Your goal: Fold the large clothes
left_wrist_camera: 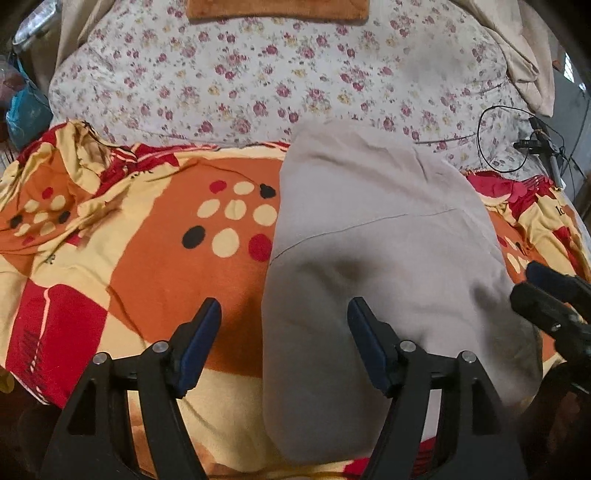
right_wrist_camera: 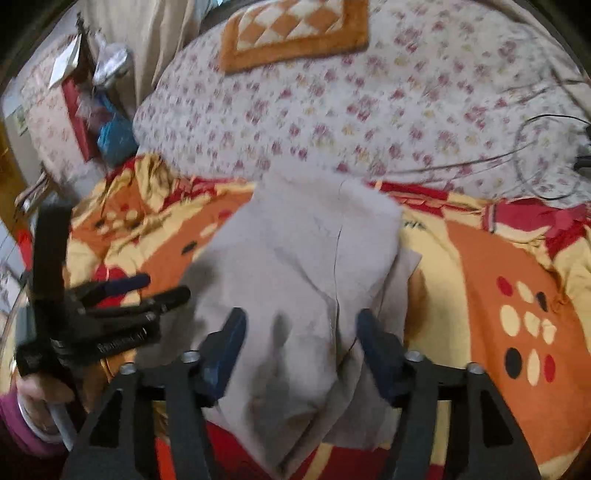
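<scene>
A grey garment (left_wrist_camera: 376,266) lies lengthwise on the orange, red and cream bedspread (left_wrist_camera: 147,266), folded into a long strip. My left gripper (left_wrist_camera: 284,314) is open, hovering over the garment's left edge near its near end. My right gripper (right_wrist_camera: 301,325) is open above the same garment (right_wrist_camera: 295,280), nothing between its pads. The right gripper also shows at the right edge of the left wrist view (left_wrist_camera: 543,288). The left gripper shows at the left of the right wrist view (right_wrist_camera: 162,288), held by a hand in a purple sleeve.
A floral quilt (left_wrist_camera: 258,81) covers the far half of the bed, with an orange checkered mat (right_wrist_camera: 295,33) on it. Black cables (left_wrist_camera: 517,140) lie at the right. Bags and clutter (right_wrist_camera: 107,122) stand beside the bed at the left.
</scene>
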Motion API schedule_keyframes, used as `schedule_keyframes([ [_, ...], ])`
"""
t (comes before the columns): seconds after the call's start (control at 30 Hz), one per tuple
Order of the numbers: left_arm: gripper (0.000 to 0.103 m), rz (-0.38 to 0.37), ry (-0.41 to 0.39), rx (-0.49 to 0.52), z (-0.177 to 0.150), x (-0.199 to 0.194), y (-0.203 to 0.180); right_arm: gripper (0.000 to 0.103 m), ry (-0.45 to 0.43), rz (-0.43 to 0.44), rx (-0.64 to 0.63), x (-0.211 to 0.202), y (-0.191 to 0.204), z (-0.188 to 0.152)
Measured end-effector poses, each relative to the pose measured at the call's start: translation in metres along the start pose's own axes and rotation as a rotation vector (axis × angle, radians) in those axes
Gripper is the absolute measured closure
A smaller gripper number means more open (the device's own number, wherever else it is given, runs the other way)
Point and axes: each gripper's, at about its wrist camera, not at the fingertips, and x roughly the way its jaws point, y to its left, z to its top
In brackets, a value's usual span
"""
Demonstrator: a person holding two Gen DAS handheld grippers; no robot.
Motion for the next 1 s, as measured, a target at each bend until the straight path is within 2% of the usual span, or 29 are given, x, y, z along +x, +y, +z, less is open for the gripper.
schedule_keyframes([
  [0.13,0.033,0.029,-0.036,-0.001,-0.003,-0.009,0.0,0.029,-0.023,-0.043,0.022,-0.005,0.009,0.002],
  [0.23,0.033,0.054,-0.067,0.007,-0.005,-0.016,0.0,0.029,-0.029,-0.108,0.001,-0.002,0.014,0.0],
  [0.3,0.033,0.064,-0.082,0.007,-0.006,-0.019,0.001,0.028,-0.027,-0.121,0.009,0.0,0.014,-0.002],
  [0.47,0.033,0.071,-0.112,-0.01,-0.007,-0.025,0.004,0.024,-0.027,-0.129,0.031,0.0,0.013,-0.003],
  [1.0,0.033,0.087,-0.141,-0.011,-0.007,-0.031,0.002,0.023,-0.01,-0.133,0.051,0.007,0.013,-0.005],
])
